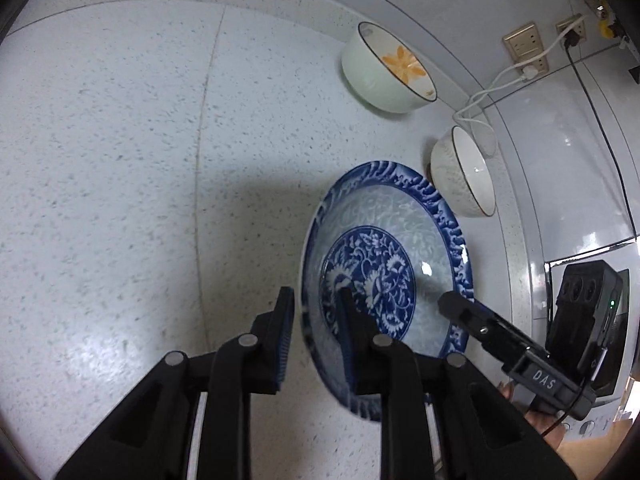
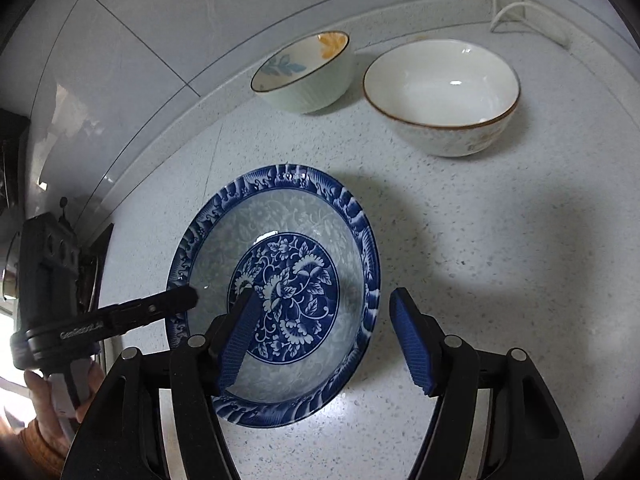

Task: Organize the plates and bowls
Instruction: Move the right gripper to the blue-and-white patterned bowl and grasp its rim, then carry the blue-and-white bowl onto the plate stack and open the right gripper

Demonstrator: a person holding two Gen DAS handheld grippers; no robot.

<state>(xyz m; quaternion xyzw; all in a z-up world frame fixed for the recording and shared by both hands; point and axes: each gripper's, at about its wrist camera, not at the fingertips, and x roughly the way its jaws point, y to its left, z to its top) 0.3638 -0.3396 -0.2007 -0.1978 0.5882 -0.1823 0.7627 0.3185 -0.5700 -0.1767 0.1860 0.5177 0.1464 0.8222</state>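
Blue-and-white plate (image 2: 280,240) on the speckled surface (image 2: 500,280), my left claw (image 1: 316,320) straddling its rim with fingers spread, my right claw (image 2: 324,328) likewise spread across the opposite rim; beyond stand the flowered bowl (image 2: 308,76), then the white bowl (image 2: 444,96).

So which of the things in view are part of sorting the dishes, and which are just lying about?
Part of the job:
blue plate
flowered bowl
white bowl
left gripper and right gripper, both straddling the plate's rim

Just lying about:
white cable
wall sockets
worktop
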